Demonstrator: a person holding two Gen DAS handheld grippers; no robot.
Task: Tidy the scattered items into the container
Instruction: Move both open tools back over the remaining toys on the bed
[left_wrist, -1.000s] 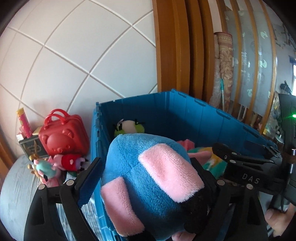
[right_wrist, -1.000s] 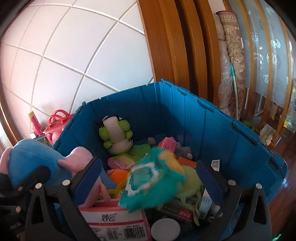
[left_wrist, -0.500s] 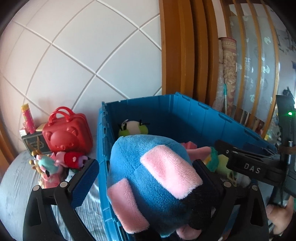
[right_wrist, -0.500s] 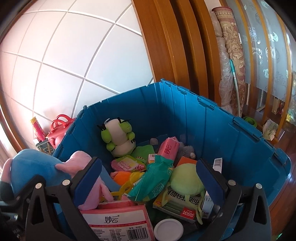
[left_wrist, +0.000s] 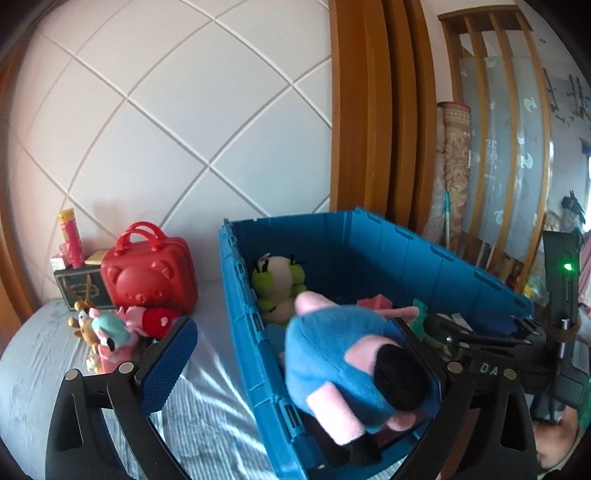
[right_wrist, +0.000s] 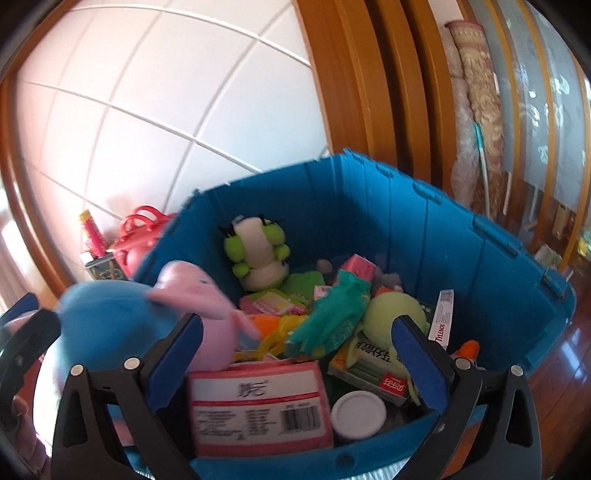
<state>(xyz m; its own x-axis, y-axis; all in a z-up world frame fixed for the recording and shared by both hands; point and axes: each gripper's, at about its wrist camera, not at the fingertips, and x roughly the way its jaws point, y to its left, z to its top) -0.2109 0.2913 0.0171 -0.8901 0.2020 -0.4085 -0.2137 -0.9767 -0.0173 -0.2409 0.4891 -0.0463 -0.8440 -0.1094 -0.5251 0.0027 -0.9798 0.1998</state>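
You have one blue crate (left_wrist: 388, 251) on the striped bed cover (left_wrist: 207, 417), and one blue-and-pink plush toy (left_wrist: 343, 365) blurred over its near-left corner. Inside the crate, the right wrist view shows one green-and-white plush (right_wrist: 258, 254) against the far wall, one pink barcoded pack (right_wrist: 258, 410) at the near wall, one white round lid (right_wrist: 358, 410) just beside that pack, one teal bag (right_wrist: 332, 314), one pale green round plush (right_wrist: 391, 314) and one white Tylenol box (right_wrist: 443, 317) standing on end.

Outside the crate, to its left, you have one red bear-faced case (left_wrist: 151, 277), and a small cluster of soft dolls (left_wrist: 114, 328) in front of it; their number is hard to count.

Your left gripper (left_wrist: 295, 365) has just been opening and now stands at its widest. The plush toy is between the jaws, against the right one and well clear of the left pad (left_wrist: 170, 365), so nothing is clamped.

Your right gripper (right_wrist: 299, 358) stands wide open above the crate's near side, gripping nothing.
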